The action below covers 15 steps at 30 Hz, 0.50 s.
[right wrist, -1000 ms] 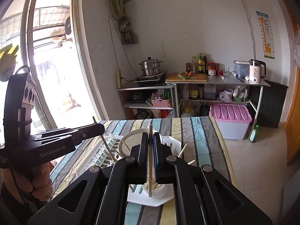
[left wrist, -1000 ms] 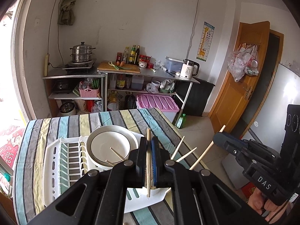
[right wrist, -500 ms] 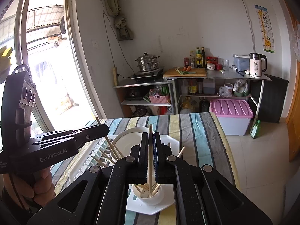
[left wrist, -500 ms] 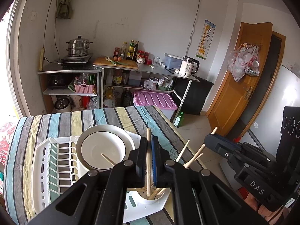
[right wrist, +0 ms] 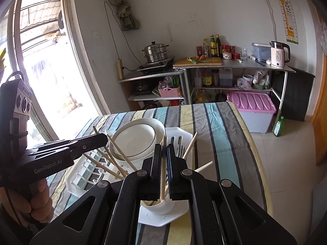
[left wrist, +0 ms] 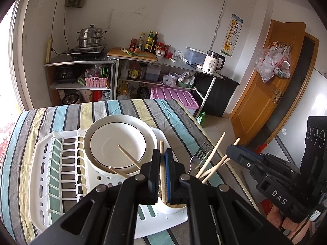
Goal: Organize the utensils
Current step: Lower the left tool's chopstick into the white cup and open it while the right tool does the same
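You are holding both grippers just above the white utensil cup (left wrist: 173, 207), fingers pointing down over it. Your left gripper (left wrist: 162, 175) is pinching a chopstick (left wrist: 162, 163) upright over the cup, and your right gripper (right wrist: 163, 171) is clamping another chopstick (right wrist: 163, 163) there, jaws nearly together.

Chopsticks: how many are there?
6 chopsticks: one in the left claw, one in the right claw, two leaning left of the cup, two right by the fork. Others may hide inside.
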{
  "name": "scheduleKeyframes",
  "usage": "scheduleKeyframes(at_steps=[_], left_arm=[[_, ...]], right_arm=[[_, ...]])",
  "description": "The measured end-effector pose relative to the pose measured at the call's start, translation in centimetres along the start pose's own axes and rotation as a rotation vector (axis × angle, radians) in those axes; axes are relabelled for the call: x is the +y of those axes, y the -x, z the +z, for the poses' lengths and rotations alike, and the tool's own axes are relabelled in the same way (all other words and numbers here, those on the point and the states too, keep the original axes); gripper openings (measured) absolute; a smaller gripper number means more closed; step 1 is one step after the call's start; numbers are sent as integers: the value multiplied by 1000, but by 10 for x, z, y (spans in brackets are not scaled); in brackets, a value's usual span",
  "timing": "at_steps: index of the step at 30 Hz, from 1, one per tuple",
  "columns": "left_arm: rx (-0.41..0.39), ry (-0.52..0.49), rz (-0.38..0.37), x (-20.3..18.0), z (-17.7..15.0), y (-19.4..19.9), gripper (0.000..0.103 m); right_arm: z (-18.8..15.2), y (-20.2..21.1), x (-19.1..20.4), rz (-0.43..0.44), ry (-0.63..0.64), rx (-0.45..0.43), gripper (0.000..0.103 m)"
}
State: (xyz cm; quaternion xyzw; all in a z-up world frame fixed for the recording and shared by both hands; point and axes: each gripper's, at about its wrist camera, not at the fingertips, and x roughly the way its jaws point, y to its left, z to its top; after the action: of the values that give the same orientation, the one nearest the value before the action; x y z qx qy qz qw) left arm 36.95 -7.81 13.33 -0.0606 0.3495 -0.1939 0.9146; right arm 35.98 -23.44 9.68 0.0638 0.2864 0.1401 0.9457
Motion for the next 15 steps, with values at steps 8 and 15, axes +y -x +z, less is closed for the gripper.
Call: scheduleKeyframes(at_steps=[8,15], left_arm=[[-8,-2,16,1,-4,7,6],[-27,-5,24,0,-9,21,15]], right_arm=[[0,3,-3,-10,-2,15,17],[-2,18,-1,-11,6,-6,21]])
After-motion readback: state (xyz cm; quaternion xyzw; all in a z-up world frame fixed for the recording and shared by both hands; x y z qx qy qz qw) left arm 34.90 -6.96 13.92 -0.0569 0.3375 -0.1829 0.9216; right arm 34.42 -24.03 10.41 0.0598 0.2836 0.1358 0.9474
